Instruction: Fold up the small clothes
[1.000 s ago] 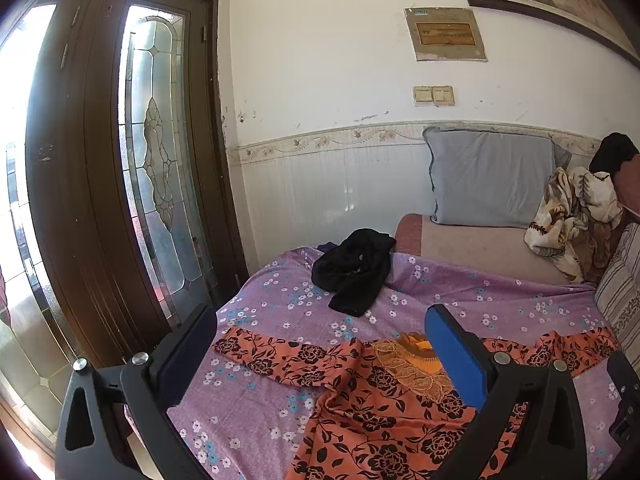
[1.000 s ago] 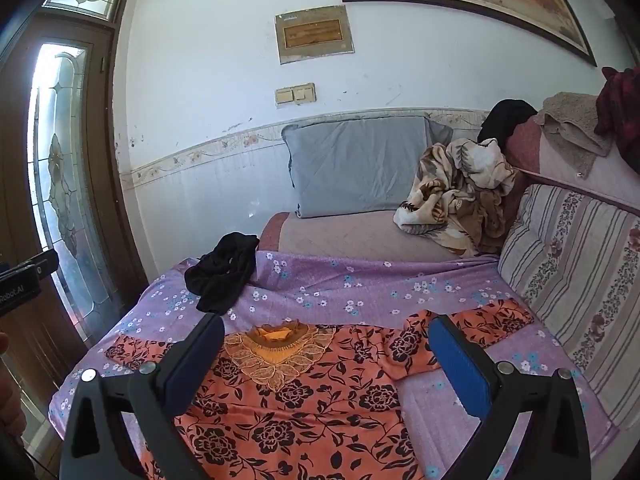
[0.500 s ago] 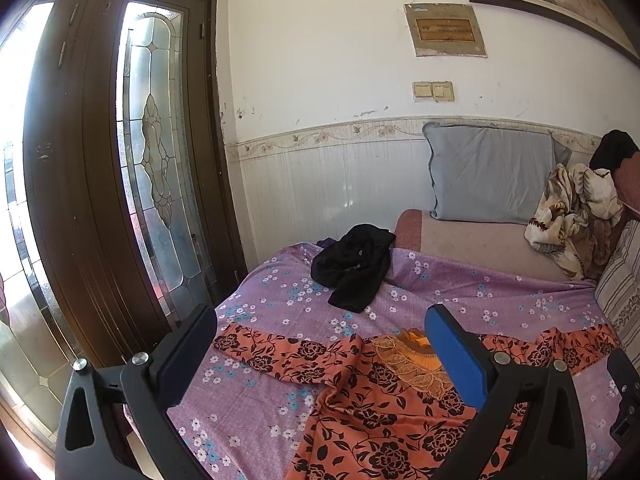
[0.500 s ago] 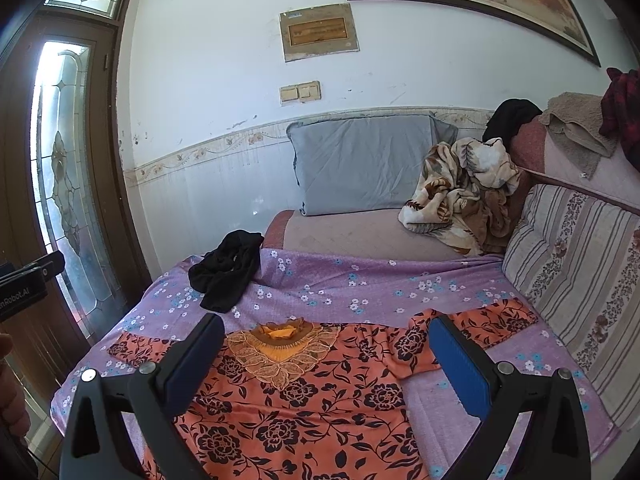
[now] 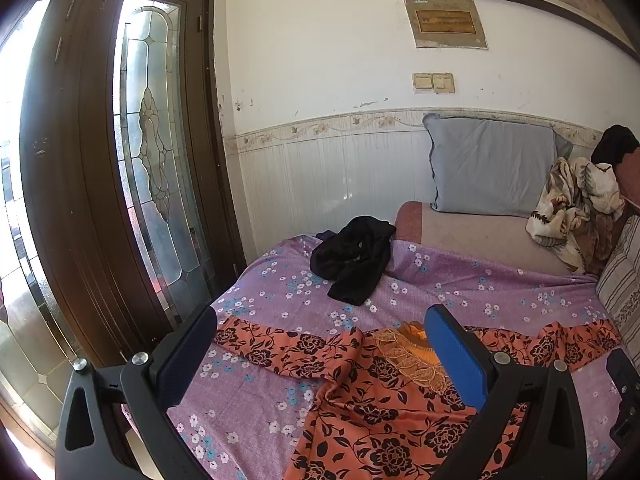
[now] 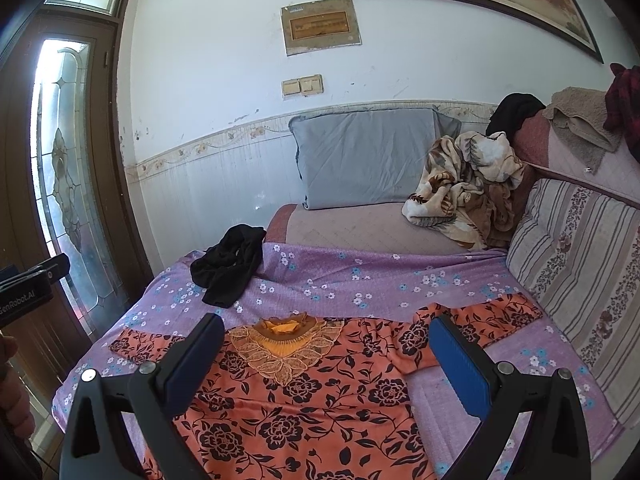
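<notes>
Grippers first: our left gripper and right gripper both hang spread wide with nothing between the blue pads, low in each frame. Right under them the orange floral top lies flat, face up, sleeves out to both sides on the purple flowered sheet. It looks thin, floppy and a bit slippery, so we'd pinch a sleeve cuff or shoulder seam, not the stiffer embroidered neckline. Further back sits a crumpled black garment, then a grey pillow against the wall.
</notes>
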Motion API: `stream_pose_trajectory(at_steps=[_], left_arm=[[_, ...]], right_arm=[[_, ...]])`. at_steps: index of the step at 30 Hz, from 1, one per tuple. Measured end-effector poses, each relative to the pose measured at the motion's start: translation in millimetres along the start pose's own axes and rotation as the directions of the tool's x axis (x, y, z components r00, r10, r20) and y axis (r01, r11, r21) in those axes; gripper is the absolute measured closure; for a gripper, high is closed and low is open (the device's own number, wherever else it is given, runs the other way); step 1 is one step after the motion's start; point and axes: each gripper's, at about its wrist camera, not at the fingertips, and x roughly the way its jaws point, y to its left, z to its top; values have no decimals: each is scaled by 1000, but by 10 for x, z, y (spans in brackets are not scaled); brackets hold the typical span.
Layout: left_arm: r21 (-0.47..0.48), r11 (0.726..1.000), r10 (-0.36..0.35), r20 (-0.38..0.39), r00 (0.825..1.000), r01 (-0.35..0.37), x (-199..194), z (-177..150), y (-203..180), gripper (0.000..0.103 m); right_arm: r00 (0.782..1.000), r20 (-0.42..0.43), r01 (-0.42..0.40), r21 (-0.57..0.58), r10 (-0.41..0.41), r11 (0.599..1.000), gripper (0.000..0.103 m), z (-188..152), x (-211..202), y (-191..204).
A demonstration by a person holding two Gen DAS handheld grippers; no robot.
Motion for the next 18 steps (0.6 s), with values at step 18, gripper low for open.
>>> stream_pose_trajectory(at_steps=[18], left_arm=[[11, 1000, -9, -55, 998, 9, 301, -106, -87, 0]], right_arm=[[999, -49, 14, 9, -13, 1000, 0, -95, 243, -53]])
